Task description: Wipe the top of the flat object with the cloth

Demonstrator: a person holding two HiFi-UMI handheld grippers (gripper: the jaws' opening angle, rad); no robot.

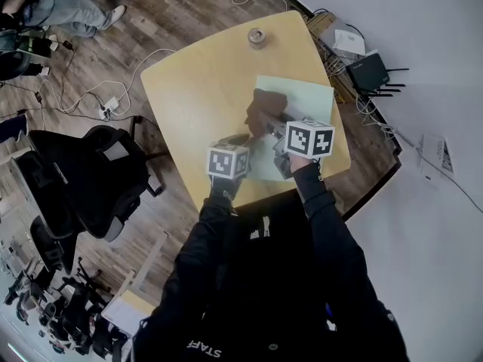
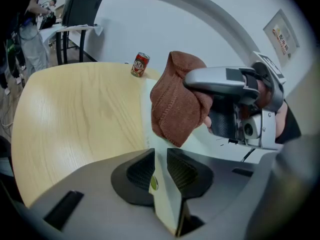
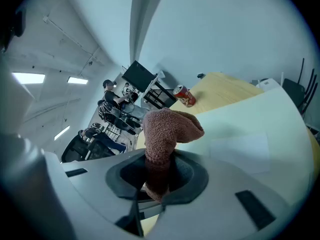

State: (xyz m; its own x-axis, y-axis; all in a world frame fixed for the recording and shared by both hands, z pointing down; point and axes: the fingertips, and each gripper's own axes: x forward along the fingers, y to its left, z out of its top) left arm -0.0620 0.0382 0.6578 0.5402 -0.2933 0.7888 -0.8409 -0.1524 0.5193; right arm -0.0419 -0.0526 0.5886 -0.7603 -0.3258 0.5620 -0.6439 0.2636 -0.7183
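Note:
A pale green flat board point(image 1: 306, 96) lies on the right part of the round-cornered wooden table point(image 1: 196, 74). My left gripper point(image 1: 245, 140) is at the board's near left corner, its jaws shut on the board's edge point(image 2: 167, 189). My right gripper point(image 1: 273, 127) is shut on a brown cloth point(image 1: 264, 110) and holds it above the board's near left part. In the left gripper view the cloth point(image 2: 175, 101) hangs bunched from the right gripper point(image 2: 235, 104), just beyond my left gripper point(image 2: 160, 166). In the right gripper view the cloth point(image 3: 167, 131) bulges up out of my right gripper point(image 3: 159, 176), over the board point(image 3: 250, 129).
A red drinks can point(image 1: 257, 37) stands near the table's far edge, also seen as the can point(image 2: 140, 64) and the can point(image 3: 185, 96). A black office chair point(image 1: 90, 172) stands left of the table. A black router point(image 1: 370, 70) and cables lie on the floor to the right.

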